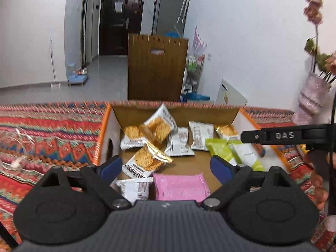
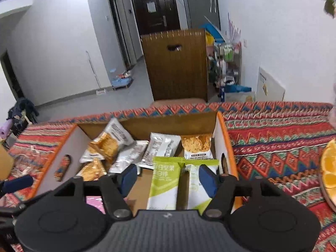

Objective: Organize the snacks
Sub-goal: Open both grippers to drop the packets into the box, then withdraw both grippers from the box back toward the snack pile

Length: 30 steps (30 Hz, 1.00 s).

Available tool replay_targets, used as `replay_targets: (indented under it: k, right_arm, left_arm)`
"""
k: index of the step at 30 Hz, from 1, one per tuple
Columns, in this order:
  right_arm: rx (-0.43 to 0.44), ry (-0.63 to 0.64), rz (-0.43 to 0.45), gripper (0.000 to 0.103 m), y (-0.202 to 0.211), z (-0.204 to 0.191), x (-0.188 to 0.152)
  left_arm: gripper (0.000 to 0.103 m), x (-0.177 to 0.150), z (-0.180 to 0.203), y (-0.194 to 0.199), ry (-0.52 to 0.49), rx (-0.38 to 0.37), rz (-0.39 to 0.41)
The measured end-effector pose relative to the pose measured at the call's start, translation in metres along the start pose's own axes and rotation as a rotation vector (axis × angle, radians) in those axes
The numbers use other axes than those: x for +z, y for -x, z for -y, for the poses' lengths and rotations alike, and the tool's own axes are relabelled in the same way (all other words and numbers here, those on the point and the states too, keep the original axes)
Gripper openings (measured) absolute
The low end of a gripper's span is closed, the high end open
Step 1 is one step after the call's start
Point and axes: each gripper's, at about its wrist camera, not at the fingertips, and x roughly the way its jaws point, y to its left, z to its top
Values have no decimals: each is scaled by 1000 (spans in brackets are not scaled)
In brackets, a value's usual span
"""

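An open cardboard box (image 1: pixel 130 111) with orange-edged white sides sits on the patterned tablecloth and holds several snack packets. My left gripper (image 1: pixel 166 166) is open and empty above the box's near end, over a pink packet (image 1: pixel 180 187) and a white cracker packet (image 1: pixel 145 159). My right gripper (image 2: pixel 168 178) is open and empty above two green-and-white nut bars (image 2: pixel 163 180) at the box's right side (image 2: pixel 220 138). The green bars also show in the left wrist view (image 1: pixel 220 149), with the right gripper's finger (image 1: pixel 283 135) beside them.
The tablecloth (image 2: pixel 273 142) covers the table on both sides of the box. A plate with orange slices (image 2: pixel 328 168) sits at the right edge. A vase with flowers (image 1: pixel 313 96) stands at the far right. Clear plastic wrap (image 1: pixel 19 147) lies on the left.
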Motion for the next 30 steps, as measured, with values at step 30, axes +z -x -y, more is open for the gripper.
replay_targets:
  k: [30]
  right_arm:
    - [153,421,293,103,355,-23,-244]
  left_arm:
    - [103,-179,39,330,-117,-73,228]
